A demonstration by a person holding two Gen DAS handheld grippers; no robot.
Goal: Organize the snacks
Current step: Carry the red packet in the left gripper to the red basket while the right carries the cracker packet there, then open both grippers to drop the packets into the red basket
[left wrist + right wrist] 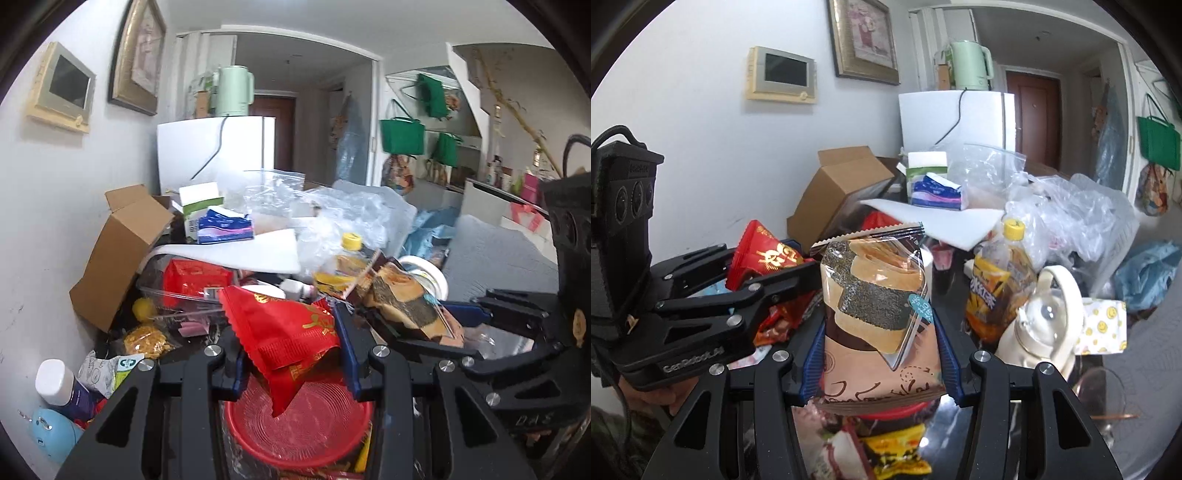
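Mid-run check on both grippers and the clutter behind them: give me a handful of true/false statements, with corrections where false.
1. The left gripper is shut on a red snack packet. True.
2. The right gripper is empty. False: it is shut on a brown biscuit packet with a clear window.
3. A red dish lies below the red snack packet in the left wrist view. True.
4. The drink bottle has a green cap. False: its cap is yellow.
5. The pale green kettle stands on top of the white fridge. True.
6. The cardboard box is sealed shut. False: its flaps stand open.
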